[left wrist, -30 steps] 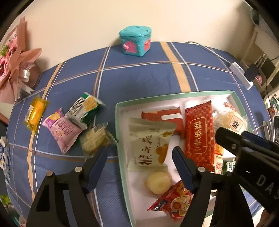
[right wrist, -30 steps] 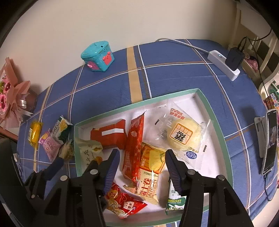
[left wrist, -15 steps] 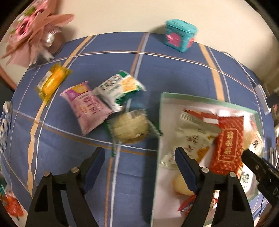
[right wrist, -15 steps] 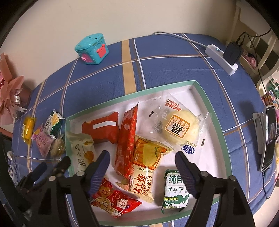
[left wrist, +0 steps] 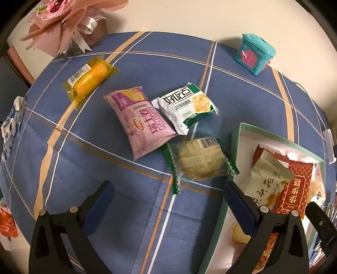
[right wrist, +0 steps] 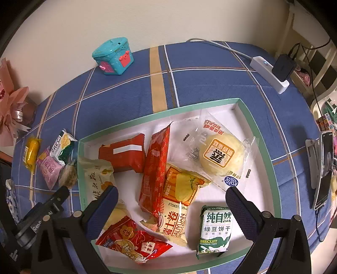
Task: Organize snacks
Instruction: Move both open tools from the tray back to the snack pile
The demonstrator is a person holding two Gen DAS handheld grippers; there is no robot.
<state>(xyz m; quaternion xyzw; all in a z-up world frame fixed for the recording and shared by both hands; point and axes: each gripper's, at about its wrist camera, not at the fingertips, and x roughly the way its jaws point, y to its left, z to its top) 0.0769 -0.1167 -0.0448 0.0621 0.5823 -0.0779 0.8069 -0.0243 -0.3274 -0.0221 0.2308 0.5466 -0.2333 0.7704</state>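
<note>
My left claw (left wrist: 168,198) points steeply down over the blue plaid counter (left wrist: 101,172), jaws opening and already wide, nothing between them but bare cloth. Just past the tips at 1 o'clock lies a clear-wrapped round cake with green crimped ends (left wrist: 200,161), barcode up, not touched. At 11 o'clock from it, a pink Daliyuan pack (left wrist: 141,120), touching a white-and-green cracker pack (left wrist: 185,107) on its right side. Farther out at 10 o'clock, a yellow-wrapped cake (left wrist: 90,79), well apart from the others. Teal toy box (left wrist: 254,54) at 2 o'clock near the wall; pink bouquet (left wrist: 67,19) at 11 o'clock at the counter's far corner. The green-rimmed tray (left wrist: 236,139) sits at 3 o'clock, its near-left corner just beside the clear-wrapped cake.

My right claw (right wrist: 171,200) hangs over the tray (right wrist: 261,143), jaws opening, spread wide, gripping nothing; snacks lie under the gap but the pads touch none. In the tray: a yellow Daliyuan roll pack (right wrist: 179,202) dead center between the fingers, a long red pack (right wrist: 155,168) overlapping its left edge, a red box-shaped pack (right wrist: 122,152) at 11 o'clock, a beige pastry bag (right wrist: 98,177) at 10 o'clock against the left wall, a clear-bagged round bun (right wrist: 219,155) at 1 o'clock, a green biscuit pack (right wrist: 214,229) at 4 o'clock by the right finger, a red cartoon-print pack (right wrist: 132,240) at 7 o'clock. A white power strip (right wrist: 269,71) with a black plug sits at 2 o'clock, a phone on a stand (right wrist: 322,168) at 3 o'clock.
</note>
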